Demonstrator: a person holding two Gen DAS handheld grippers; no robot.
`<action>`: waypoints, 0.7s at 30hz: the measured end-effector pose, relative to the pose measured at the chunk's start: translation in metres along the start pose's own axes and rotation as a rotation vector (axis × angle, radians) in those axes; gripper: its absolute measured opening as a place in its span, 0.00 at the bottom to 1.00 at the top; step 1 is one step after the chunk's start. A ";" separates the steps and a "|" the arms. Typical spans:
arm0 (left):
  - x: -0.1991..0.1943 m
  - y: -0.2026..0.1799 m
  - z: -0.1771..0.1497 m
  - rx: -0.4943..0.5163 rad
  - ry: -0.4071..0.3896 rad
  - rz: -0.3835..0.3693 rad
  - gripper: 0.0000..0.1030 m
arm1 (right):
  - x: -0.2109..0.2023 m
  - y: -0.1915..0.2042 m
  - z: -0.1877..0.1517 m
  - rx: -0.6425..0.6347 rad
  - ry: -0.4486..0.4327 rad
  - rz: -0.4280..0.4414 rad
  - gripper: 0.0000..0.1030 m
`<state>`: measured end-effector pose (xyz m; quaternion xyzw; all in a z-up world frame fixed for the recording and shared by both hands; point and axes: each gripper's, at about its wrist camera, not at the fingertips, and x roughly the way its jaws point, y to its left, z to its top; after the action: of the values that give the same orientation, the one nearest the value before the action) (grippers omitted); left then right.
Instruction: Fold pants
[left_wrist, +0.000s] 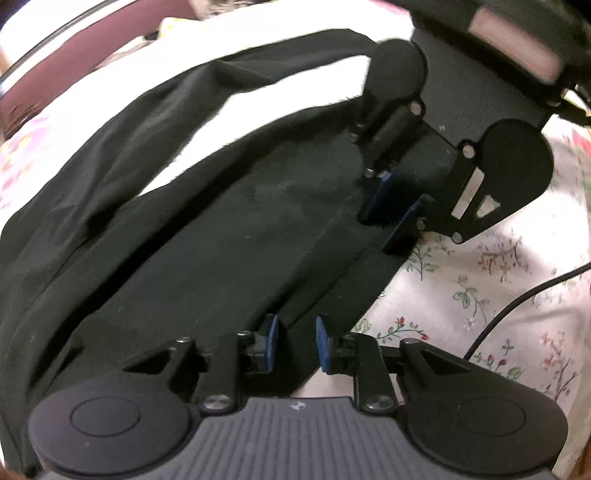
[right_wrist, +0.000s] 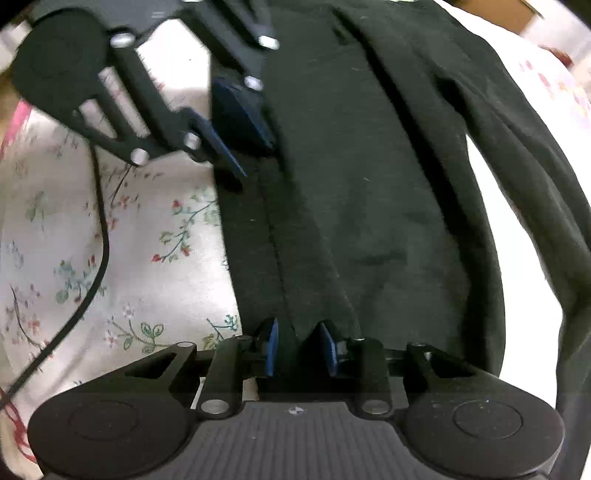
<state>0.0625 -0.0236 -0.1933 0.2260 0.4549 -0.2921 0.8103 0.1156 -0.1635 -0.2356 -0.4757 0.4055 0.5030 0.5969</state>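
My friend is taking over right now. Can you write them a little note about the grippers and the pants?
Left gripper: jaws slightly apart, straddling the near edge of the black pants; no firm pinch visible.
Right gripper: jaws slightly apart over a raised ridge of the same edge.
Pants lie lengthwise on the floral sheet, legs not neatly stacked.
Done: edge reached.
Left: regrip, fold over.

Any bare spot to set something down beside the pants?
Floral sheet beside the pants' seam edge is bare except a black cable. The white strip between the legs is narrow. Crowded along the seam edge, around both hand-held grippers.
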 end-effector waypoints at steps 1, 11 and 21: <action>0.006 -0.002 0.001 0.026 0.006 0.002 0.36 | 0.003 0.002 -0.001 -0.019 0.000 -0.001 0.10; -0.006 -0.006 0.006 0.017 0.081 -0.107 0.11 | -0.030 0.000 0.008 0.251 0.030 0.162 0.00; -0.035 -0.029 -0.015 0.062 0.137 -0.159 0.12 | -0.044 0.043 -0.003 0.332 -0.008 0.229 0.00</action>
<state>0.0185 -0.0257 -0.1729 0.2338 0.5164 -0.3533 0.7442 0.0663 -0.1737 -0.2012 -0.3192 0.5320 0.4959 0.6077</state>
